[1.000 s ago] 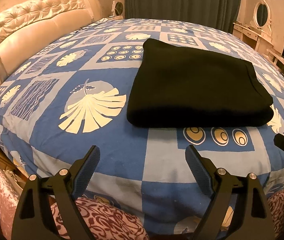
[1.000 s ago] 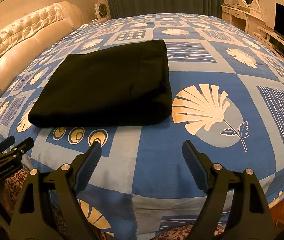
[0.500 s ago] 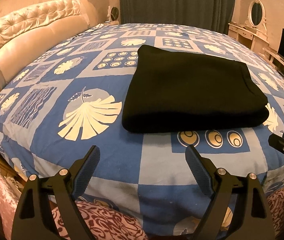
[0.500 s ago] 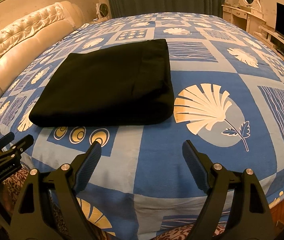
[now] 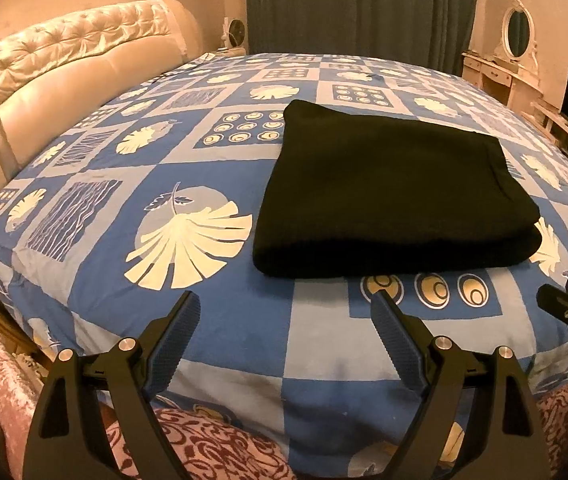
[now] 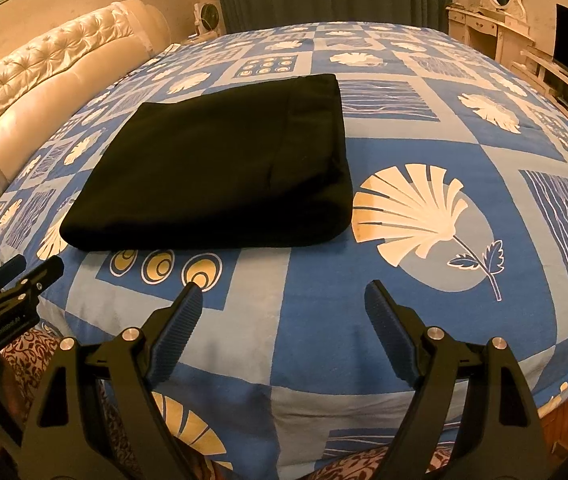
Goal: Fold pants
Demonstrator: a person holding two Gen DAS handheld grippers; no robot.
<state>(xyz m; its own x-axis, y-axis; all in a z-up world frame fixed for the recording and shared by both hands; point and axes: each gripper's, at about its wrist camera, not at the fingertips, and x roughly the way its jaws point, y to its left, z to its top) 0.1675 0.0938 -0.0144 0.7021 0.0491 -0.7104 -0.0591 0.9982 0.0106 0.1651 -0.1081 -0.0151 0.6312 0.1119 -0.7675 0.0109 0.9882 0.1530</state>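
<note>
The black knitted pants (image 5: pixel 388 192), folded into a thick flat rectangle, are seen lying on the blue-and-cream patterned bedspread (image 5: pixel 212 320) ahead of both tools, untouched by either. The left gripper (image 5: pixel 284 320) is held with its jaws spread wide and empty; the pants sit ahead of it and slightly to its right, apart from its ribbed blue fingertips (image 5: pixel 182 320). The right gripper (image 6: pixel 282 312) is likewise wide apart and holds nothing, with the bundle ahead and to its left. Compared with a second ago, the bundle has kept its shape and place on the bedspread, while the left view has shifted slightly so that more of the cream tufted headboard (image 5: pixel 68 64) and the dark curtain (image 5: pixel 360 8) beyond is taken in; this is read as a small drawing back or lifting of that tool. The right view is almost unchanged. From the neat stacked edges and the two empty grippers, the folding is judged to be finished or nearly so, with nothing left but withdrawal.
</note>
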